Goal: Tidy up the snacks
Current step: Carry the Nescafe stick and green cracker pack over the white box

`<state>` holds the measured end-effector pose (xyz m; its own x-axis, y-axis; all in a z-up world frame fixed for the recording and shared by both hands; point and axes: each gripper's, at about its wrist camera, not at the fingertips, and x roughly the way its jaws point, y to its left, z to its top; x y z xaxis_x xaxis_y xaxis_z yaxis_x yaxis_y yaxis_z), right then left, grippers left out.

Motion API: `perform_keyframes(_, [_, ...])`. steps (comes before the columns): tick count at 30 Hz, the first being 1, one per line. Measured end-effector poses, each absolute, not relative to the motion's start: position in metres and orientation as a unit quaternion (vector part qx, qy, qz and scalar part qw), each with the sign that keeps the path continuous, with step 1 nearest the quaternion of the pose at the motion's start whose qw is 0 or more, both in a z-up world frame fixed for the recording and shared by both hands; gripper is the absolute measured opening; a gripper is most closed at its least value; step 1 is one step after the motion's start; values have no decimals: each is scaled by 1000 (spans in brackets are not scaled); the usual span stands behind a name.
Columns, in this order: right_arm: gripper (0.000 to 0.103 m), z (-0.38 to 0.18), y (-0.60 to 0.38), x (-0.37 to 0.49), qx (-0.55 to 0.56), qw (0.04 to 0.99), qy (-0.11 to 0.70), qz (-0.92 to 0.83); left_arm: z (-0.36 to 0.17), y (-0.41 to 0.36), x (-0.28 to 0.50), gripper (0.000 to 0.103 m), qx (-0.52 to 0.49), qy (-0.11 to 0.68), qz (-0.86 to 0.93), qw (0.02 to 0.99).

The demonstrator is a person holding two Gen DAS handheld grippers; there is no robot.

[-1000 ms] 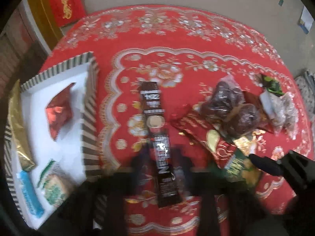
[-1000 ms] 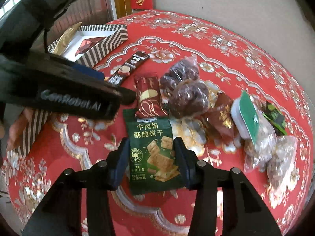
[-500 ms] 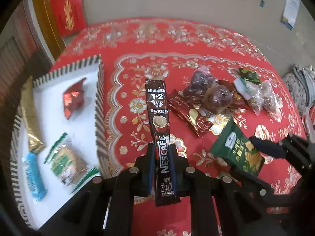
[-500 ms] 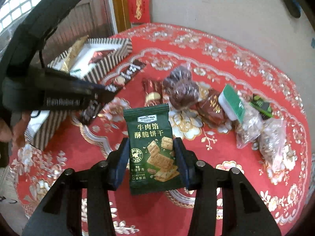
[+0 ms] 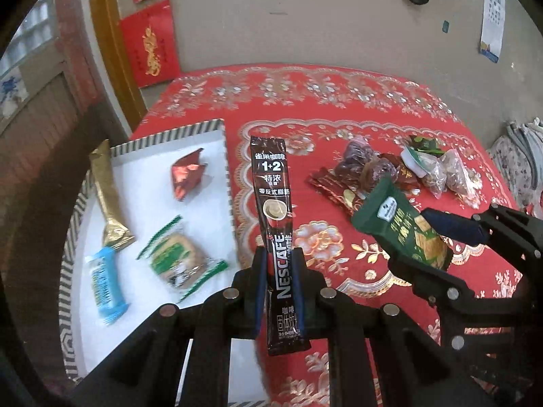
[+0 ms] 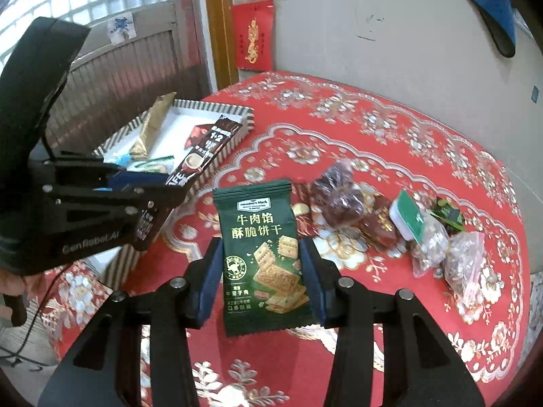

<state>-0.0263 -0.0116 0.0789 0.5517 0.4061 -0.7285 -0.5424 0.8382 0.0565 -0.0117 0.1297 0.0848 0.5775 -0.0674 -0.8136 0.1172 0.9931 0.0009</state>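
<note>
My left gripper (image 5: 280, 257) is shut on a long dark Nescafe coffee stick (image 5: 273, 203), lifted off the red tablecloth just right of the striped tray (image 5: 225, 156). In the right wrist view that same stick (image 6: 200, 156) hangs over the tray's near edge. My right gripper (image 6: 259, 254) is shut on a green biscuit packet (image 6: 259, 237), also raised above the cloth; the left wrist view shows this packet (image 5: 393, 224) at the right. The tray holds a red foil sweet (image 5: 186, 174), a gold stick (image 5: 108, 200), a blue bar (image 5: 103, 281) and a green-edged biscuit (image 5: 176, 257).
A cluster of loose snacks (image 6: 373, 213) lies on the round table (image 6: 424, 142): dark date bags, a red packet, clear nut bags, a small green packet. A wall and door frame stand behind. A hand (image 6: 13, 281) shows at the lower left.
Both grippers have risen from the cloth with their snacks. The left one carried the coffee stick up and toward the tray; the green packet left the table with the right one.
</note>
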Motion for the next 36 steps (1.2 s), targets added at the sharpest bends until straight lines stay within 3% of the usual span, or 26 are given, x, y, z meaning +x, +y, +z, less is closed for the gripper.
perform_keyframes(36, [44, 88, 132, 31, -103, 860, 388, 314, 70, 275, 24, 14, -37, 469, 50, 881])
